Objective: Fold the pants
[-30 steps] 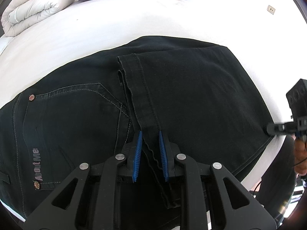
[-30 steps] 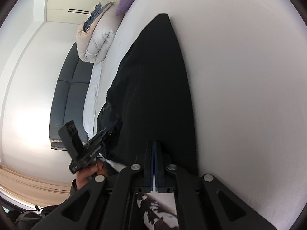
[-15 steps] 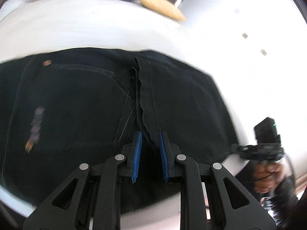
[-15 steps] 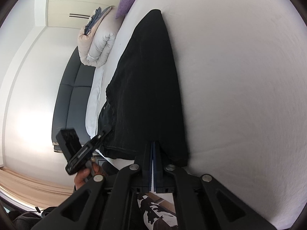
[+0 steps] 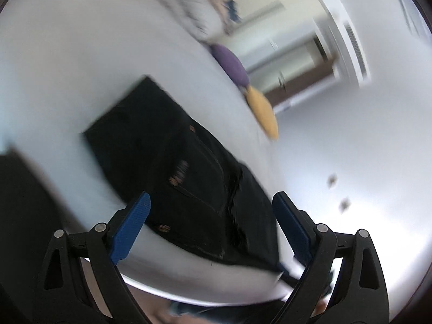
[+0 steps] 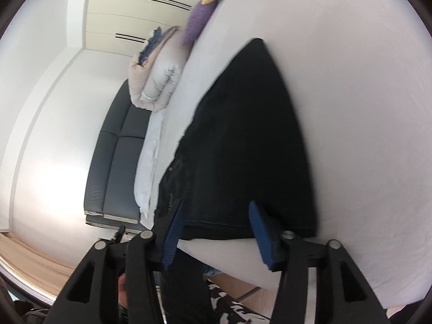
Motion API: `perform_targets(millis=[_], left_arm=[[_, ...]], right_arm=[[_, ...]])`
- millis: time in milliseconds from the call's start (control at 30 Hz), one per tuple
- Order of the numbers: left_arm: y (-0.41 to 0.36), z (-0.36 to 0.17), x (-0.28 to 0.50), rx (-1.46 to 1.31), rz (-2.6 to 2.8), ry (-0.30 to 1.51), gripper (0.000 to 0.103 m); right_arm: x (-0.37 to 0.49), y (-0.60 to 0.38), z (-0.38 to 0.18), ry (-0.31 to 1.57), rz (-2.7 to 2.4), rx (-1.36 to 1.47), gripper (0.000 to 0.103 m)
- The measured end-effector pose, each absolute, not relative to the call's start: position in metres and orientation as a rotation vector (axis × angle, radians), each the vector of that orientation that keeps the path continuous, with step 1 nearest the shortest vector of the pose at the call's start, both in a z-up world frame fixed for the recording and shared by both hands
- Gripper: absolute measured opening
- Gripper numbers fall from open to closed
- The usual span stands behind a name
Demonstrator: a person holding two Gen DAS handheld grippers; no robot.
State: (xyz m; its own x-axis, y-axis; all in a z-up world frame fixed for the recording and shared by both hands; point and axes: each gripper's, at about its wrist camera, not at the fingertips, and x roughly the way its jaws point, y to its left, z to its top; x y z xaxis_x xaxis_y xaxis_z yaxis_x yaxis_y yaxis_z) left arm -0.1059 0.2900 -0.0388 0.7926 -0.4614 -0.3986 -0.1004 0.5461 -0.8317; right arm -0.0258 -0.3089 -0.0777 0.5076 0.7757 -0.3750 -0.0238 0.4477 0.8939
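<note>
The bed (image 6: 364, 108) carries the black pants (image 6: 251, 145), folded into a compact stack at its near edge. Both grips were let go within the last sec: the left gripper (image 5: 210, 226) and right gripper (image 6: 216, 232), clamped on fabric 0.5 s ago, are now spread wide and hold nothing. The fold looks done, approx. The pocket stitching is shown, blurred, by the left view only; the sofa (image 6: 113, 162) by the right.
</note>
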Motion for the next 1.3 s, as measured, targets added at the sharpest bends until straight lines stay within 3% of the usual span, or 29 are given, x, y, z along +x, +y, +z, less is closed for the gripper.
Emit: perform_targets(millis=[133, 400, 467, 733, 900, 1100, 1300], left_arm=[[0.316, -0.064, -0.113, -1.180, -0.191, 0.629, 0.092], [0.324, -0.078, -0.116, -1.229, -0.192, 0.598, 0.090], [0.329, -0.084, -0.111, -1.260, -0.197, 0.596, 0.089], [0.333, -0.110, -0.094, -1.375, -0.202, 0.597, 0.089], [0.336, -0.104, -0.107, -1.409, -0.153, 0.606, 0.086], [0.327, -0.079, -0.105, -1.259, -0.031, 0.719, 0.086], [0.323, -0.097, -0.091, -1.289, -0.082, 0.750, 0.086]], right_arm=[[-0.023, -0.304, -0.068, 0.899, 0.613, 0.983, 0.053], [-0.019, -0.294, -0.050, 0.873, 0.647, 0.931, 0.052], [-0.017, -0.290, -0.047, 0.871, 0.659, 0.915, 0.042], [-0.011, -0.279, -0.036, 0.862, 0.685, 0.870, 0.030], [-0.010, -0.274, -0.031, 0.857, 0.700, 0.850, 0.029], [-0.009, -0.275, -0.034, 0.861, 0.695, 0.859, 0.029], [-0.007, -0.271, -0.037, 0.866, 0.707, 0.866, 0.029]])
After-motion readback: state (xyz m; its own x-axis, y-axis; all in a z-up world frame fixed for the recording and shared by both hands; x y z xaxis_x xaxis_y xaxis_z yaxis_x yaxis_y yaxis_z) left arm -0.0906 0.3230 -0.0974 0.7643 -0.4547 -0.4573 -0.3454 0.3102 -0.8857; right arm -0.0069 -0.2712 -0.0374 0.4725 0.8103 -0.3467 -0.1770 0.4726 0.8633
